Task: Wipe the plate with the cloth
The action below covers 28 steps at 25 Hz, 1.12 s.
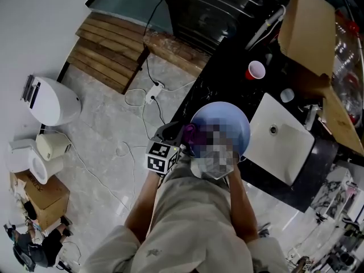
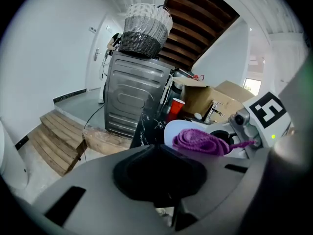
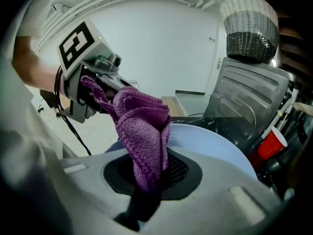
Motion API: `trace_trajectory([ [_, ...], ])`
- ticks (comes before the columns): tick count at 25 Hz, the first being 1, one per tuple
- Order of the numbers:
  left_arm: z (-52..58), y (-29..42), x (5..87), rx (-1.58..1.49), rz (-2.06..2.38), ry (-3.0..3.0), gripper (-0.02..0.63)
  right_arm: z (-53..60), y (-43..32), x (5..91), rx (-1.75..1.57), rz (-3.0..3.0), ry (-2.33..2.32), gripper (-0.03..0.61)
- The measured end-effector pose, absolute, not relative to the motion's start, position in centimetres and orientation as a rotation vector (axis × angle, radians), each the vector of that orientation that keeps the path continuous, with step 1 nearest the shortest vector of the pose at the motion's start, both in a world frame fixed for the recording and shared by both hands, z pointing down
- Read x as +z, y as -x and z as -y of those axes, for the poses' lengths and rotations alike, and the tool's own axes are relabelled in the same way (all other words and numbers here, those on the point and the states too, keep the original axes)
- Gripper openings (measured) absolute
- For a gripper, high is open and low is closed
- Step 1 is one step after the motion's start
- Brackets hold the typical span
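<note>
Black stone surface (image 1: pixel 227 67) over a grey tiled floor (image 1: pixel 114 124), with a white sink (image 1: pixel 281 138) set into it.

- **Plate:** the blue plate (image 1: pixel 227 115) sits at the near edge of the surface, just left of the sink in the head view. Can't tell if it rests on the surface or is lifted.
- **Cloth:** the purple cloth (image 3: pixel 144 131) lies against the plate's face near its left rim.
- **Right hand-held gripper** (image 3: pixel 146 192): jaws pinched on the cloth's lower end. The cloth bunches up out of them, and the plate is directly beyond the jaws.
- **Left hand-held gripper** (image 1: pixel 172 134): at the plate's left rim, jaws nearly together and clamped on that rim. Plate and cloth show just past the jaws in its own view.
- **Further out:**
  - red cup (image 1: pixel 256 70) upright on the surface behind the plate
  - cardboard box (image 1: pixel 307 27) beyond the cup
  - steel washer (image 2: pixel 132 97) with a wicker basket (image 2: pixel 144 28) on top
  - wooden steps (image 1: pixel 108 50) on the floor
</note>
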<state>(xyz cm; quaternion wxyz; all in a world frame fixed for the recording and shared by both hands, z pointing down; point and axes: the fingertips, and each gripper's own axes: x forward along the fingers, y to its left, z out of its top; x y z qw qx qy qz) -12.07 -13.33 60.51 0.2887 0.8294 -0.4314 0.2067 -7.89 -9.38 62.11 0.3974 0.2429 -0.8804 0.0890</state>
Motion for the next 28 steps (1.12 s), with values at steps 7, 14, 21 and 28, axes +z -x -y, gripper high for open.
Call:
trace_trajectory([
  [7, 13.8, 11.9, 60.0, 0.558, 1.132, -2.24, 0.037, 7.1, 7.8, 62.1, 0.243, 2.237, -0.553, 0.061],
  [14, 13.1, 10.7, 60.9, 0.629, 1.039, -2.251, 0.097, 5.4, 7.5, 62.2, 0.254, 2.23, -0.506, 0.061],
  [21, 13.1, 10.6, 61.2, 0.655, 1.022, -2.25, 0.095, 3.6, 7.1, 62.2, 0.279, 2.228, -0.461, 0.061],
  [28, 13.2, 10.6, 61.1, 0.68, 1.043, -2.252, 0.092, 1.9, 6.2, 62.3, 0.305, 2.216, -0.41, 0.061],
])
